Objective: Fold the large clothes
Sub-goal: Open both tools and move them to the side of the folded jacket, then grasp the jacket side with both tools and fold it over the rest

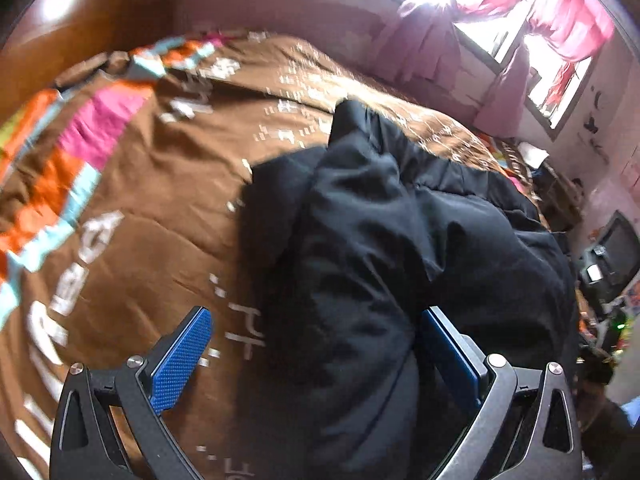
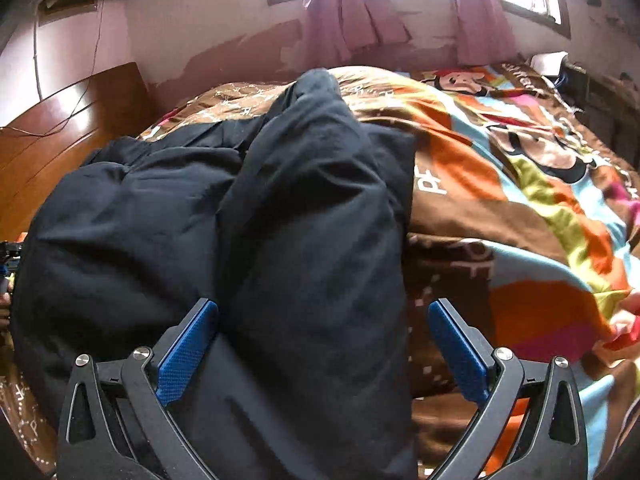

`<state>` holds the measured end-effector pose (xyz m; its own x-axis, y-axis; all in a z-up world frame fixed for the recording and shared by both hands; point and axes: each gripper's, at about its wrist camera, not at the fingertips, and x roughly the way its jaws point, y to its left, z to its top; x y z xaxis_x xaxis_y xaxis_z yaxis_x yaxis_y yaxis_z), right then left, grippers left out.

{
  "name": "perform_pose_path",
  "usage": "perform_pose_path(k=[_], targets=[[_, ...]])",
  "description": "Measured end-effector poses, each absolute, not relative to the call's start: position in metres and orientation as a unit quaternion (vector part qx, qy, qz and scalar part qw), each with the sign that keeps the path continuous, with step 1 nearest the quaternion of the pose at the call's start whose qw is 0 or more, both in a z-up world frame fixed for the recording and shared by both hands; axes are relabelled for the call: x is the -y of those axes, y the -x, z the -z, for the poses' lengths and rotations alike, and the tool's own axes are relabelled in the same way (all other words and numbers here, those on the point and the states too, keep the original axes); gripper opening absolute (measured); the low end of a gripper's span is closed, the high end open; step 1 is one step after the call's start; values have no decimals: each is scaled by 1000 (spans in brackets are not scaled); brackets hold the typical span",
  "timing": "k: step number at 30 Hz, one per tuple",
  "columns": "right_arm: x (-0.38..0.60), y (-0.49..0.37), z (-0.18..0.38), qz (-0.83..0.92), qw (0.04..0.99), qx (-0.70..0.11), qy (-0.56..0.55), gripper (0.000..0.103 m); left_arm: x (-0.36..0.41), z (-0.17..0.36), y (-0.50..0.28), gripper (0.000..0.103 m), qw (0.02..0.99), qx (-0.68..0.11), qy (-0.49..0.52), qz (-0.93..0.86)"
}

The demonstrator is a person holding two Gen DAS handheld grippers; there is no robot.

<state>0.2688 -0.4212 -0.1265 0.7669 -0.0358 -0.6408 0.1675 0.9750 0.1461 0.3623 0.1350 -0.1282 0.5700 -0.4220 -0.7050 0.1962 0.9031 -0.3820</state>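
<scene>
Left claw [image 1: 316, 364]: my jaws spread, black puffy padded jacket [image 1: 380, 248] between them.
Right claw [image 2: 324, 352]: spread, jacket [image 2: 260, 220] between.
Jacket: on brown patterned bedspread [image 1: 160, 184].

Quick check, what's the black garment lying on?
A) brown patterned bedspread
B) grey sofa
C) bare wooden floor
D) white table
A: the black garment lies spread on the brown patterned bedspread, with both hand-held grippers' jaws wide open around its folds.
</scene>
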Motion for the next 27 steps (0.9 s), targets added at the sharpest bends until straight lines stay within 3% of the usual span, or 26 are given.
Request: perform_pose_path(k=[6, 12, 18, 20, 23, 27], targets=[[449, -278, 147, -9, 903, -370, -219, 102, -147, 148, -372, 103, 840, -459, 202, 206], [444, -280, 144, -33, 898, -376, -225, 101, -139, 149, -373, 103, 830, -477, 199, 208], [433, -271, 139, -35, 899, -374, -225, 83, -129, 144, -369, 96, 817, -493, 199, 224], [432, -269, 138, -32, 898, -371, -233, 72, -119, 139, -361, 93, 829, -489, 167, 215], [435, -267, 137, -27, 896, -370, -243, 54, -114, 134, -355, 79, 834, -488, 160, 203], [435, -260, 130, -32, 898, -358, -254, 32, -113, 122, -348, 47, 837, -490, 159, 186]])
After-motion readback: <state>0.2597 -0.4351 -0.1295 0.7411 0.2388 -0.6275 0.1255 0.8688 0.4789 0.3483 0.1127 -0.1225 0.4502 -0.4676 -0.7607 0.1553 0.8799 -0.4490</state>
